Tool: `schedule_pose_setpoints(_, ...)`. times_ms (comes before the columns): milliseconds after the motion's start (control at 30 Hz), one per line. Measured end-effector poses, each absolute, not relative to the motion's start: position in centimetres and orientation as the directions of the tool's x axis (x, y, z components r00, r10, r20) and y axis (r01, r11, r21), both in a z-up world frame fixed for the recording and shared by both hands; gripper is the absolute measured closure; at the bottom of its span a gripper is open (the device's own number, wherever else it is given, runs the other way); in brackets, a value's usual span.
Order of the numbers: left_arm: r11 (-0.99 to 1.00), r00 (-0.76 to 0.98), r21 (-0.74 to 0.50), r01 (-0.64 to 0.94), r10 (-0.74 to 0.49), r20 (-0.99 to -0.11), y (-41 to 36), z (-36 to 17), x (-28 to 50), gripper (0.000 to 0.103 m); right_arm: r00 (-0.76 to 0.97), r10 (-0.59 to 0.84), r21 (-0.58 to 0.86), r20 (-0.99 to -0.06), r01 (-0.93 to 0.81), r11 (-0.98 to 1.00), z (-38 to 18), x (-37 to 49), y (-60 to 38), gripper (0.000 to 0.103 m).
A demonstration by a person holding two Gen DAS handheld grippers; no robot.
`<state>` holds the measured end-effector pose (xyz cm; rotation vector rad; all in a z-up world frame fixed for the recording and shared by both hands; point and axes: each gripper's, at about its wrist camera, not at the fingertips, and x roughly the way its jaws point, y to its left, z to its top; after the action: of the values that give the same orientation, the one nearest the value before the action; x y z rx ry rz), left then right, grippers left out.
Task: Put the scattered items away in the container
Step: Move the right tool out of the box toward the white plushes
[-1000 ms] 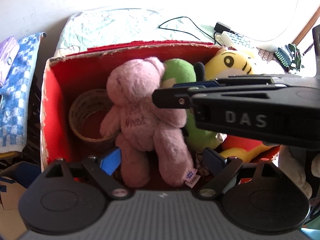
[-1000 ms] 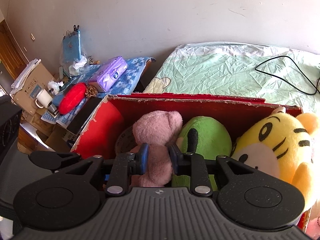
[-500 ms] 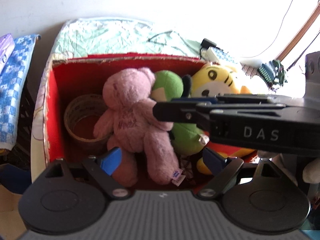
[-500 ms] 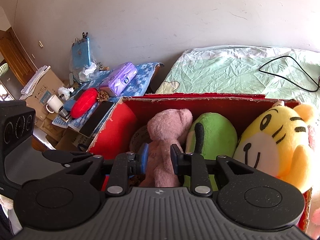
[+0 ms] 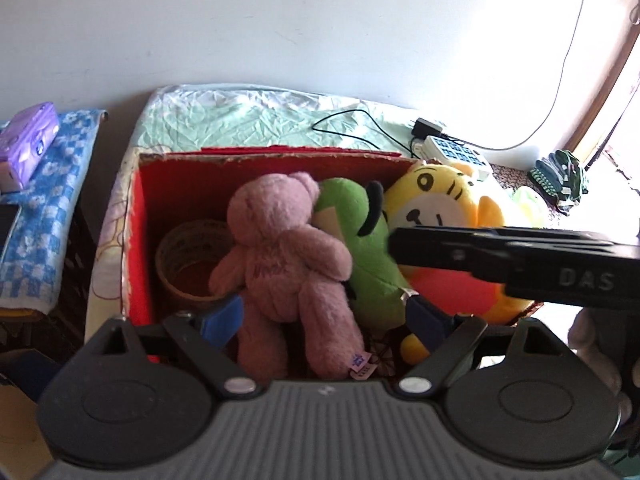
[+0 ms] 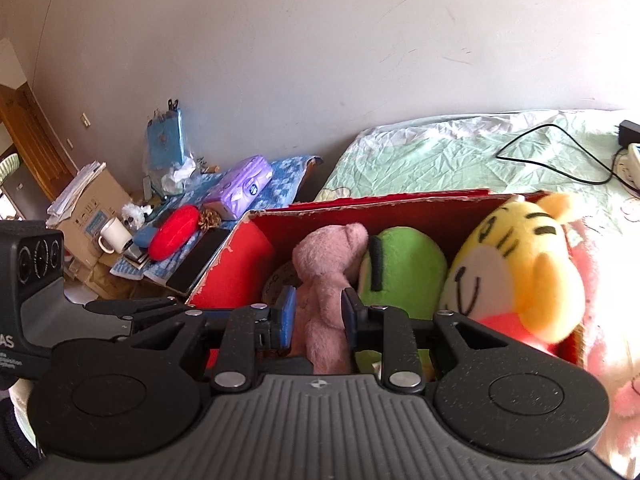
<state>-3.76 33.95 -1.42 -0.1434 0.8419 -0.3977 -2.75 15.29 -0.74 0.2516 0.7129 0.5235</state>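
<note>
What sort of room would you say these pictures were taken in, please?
Most likely a bedroom: a bed with a crumpled pale green sheet along the wall, a red cardboard box of plush toys on it, and a cluttered side table under a blue checked towel.

Daylight glare blown out at right, sharp centre, fisheye-bent dark corners

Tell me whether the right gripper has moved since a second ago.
Yes. The right gripper has drawn back rightward across the red box, off the pink bear.
</note>
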Motion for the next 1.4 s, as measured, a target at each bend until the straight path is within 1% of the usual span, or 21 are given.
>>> schedule_pose_setpoints(133,0.941,0.644,-0.255,0.222,-0.338,-0.686,33.5,-0.7,-3.8,0.015,0.678,0.518,0.402,-0.521,-0.340,0.850,-0.3,-4.0,13.6,0.077)
schedule_pose_setpoints(200,0.952,0.651,-0.241,0.190,-0.306,-0.695,33.1,-0.4,-3.5,0.015,0.694,0.498,0.396,-0.520,-0.321,0.860,-0.1,-4.5,12.8,0.077)
schedule_pose_setpoints(233,0.956,0.653,-0.232,0.178,-0.292,-0.699,32.9,-0.3,-3.4,0.015,0.697,0.490,0.398,-0.523,-0.309,0.864,0.0,-4.7,12.2,0.076)
schedule_pose_setpoints(300,0.966,0.654,-0.214,0.143,-0.255,-0.712,32.3,0.0,-3.0,0.015,0.708,0.480,0.407,-0.518,-0.289,0.866,0.1,-5.2,11.0,0.070)
schedule_pose_setpoints(433,0.977,0.649,-0.193,0.087,-0.203,-0.733,30.8,0.7,-2.7,0.015,0.724,0.477,0.433,-0.498,-0.268,0.860,0.2,-5.9,8.5,0.069)
schedule_pose_setpoints(600,0.993,0.662,-0.118,0.031,-0.109,-0.742,27.6,1.8,-3.2,0.015,0.714,0.487,0.444,-0.502,-0.271,0.854,-0.1,-5.8,5.5,0.068)
schedule_pose_setpoints(633,0.993,0.661,-0.113,0.023,-0.100,-0.744,26.9,2.0,-3.2,0.015,0.711,0.487,0.446,-0.507,-0.267,0.854,-0.1,-5.7,4.9,0.067)
schedule_pose_setpoints(667,0.994,0.664,-0.111,0.016,-0.094,-0.742,26.1,2.3,-3.4,0.015,0.708,0.489,0.453,-0.510,-0.263,0.852,-0.2,-5.6,4.2,0.061)
schedule_pose_setpoints(700,0.994,0.668,-0.108,0.011,-0.087,-0.739,25.3,2.5,-3.5,0.015,0.705,0.493,0.460,-0.509,-0.261,0.849,-0.2,-5.6,3.4,0.057)
schedule_pose_setpoints(767,0.996,0.671,-0.091,-0.005,-0.064,-0.738,23.8,2.7,-3.6,0.015,0.697,0.504,0.471,-0.510,-0.264,0.842,-0.2,-5.4,1.9,0.055)
schedule_pose_setpoints(1100,0.993,0.670,-0.072,-0.088,0.006,-0.742,17.6,2.3,-4.4,0.015,0.628,0.584,0.485,-0.515,-0.348,0.802,-0.6,-4.2,-3.6,0.053)
schedule_pose_setpoints(1400,0.982,0.632,-0.054,-0.183,0.076,-0.771,14.9,1.6,-5.8,0.015,0.555,0.656,0.510,-0.511,-0.418,0.751,-1.5,-4.2,-6.6,0.053)
